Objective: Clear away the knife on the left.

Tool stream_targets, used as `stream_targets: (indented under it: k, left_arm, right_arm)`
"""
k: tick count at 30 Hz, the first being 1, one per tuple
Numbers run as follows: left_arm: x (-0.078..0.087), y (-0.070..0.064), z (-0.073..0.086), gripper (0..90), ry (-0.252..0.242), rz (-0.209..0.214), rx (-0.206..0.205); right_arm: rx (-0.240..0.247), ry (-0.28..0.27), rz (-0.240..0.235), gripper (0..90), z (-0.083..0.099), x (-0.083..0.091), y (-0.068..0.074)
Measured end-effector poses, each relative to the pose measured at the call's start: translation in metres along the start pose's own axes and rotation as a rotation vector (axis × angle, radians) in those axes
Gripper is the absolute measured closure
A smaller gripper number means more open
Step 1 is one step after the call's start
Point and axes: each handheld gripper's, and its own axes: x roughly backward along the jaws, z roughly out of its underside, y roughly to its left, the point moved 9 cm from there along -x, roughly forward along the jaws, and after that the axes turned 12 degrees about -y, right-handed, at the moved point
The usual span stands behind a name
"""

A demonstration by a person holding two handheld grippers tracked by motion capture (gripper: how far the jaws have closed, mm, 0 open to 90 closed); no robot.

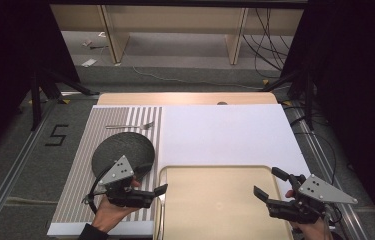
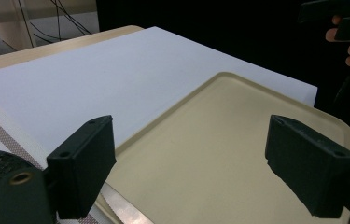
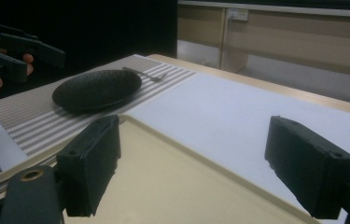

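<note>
Beige tray (image 1: 220, 200) lies empty at near edge of table, long axis left-right, on white sheet (image 1: 225, 132). Striped mat (image 1: 77, 185) to its left carries black round plate (image 1: 123, 150); fork (image 1: 130, 126) beyond plate, long axis left-right, tines pointing right toward white sheet. Left gripper (image 1: 161, 190) hovers at tray's left edge, jaws spread wide, empty, pointing right. Right gripper (image 1: 269, 184) at tray's right edge, jaws spread wide, empty, pointing left and away. Both held in hands (image 1: 110, 212).
</note>
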Motion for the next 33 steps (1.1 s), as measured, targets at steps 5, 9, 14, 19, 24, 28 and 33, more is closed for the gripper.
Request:
stream_targets:
  k: [5,9,14,19,24,28,33]
  left_arm:
    - [0.0024,-0.0008,-0.0004,15.7,-0.008,-0.012,-0.002]
    - [0.0050,-0.0026,-0.0013,15.7,-0.016,-0.010,-0.004]
    - [0.0082,-0.0037,0.0011,15.7,-0.025,-0.030,-0.003]
    - [0.0075,-0.0075,-0.0004,15.8,-0.035,-0.018,-0.003]
    - [0.0075,-0.0053,0.0005,15.8,-0.028,-0.023,0.001]
    - [0.0066,-0.0055,0.0010,15.8,-0.024,-0.021,0.004]
    - [0.0059,-0.0060,0.0016,15.7,-0.019,-0.018,0.000]
  right_arm:
    - [-0.001,0.000,-0.001,19.1,0.0000,0.0002,0.0000]
    - [-0.003,0.002,0.002,19.1,0.0004,0.0003,-0.0004]
    - [-0.005,0.000,0.002,19.1,-0.0001,0.0009,0.0001]
    - [-0.005,0.002,0.002,19.1,0.0000,0.0014,0.0001]
    - [-0.003,0.001,0.002,19.1,0.0000,0.0011,0.0002]
    - [-0.005,0.001,0.001,19.1,0.0001,0.0010,0.0002]
    - [-0.006,0.002,0.000,19.2,0.0001,0.0013,0.0000]
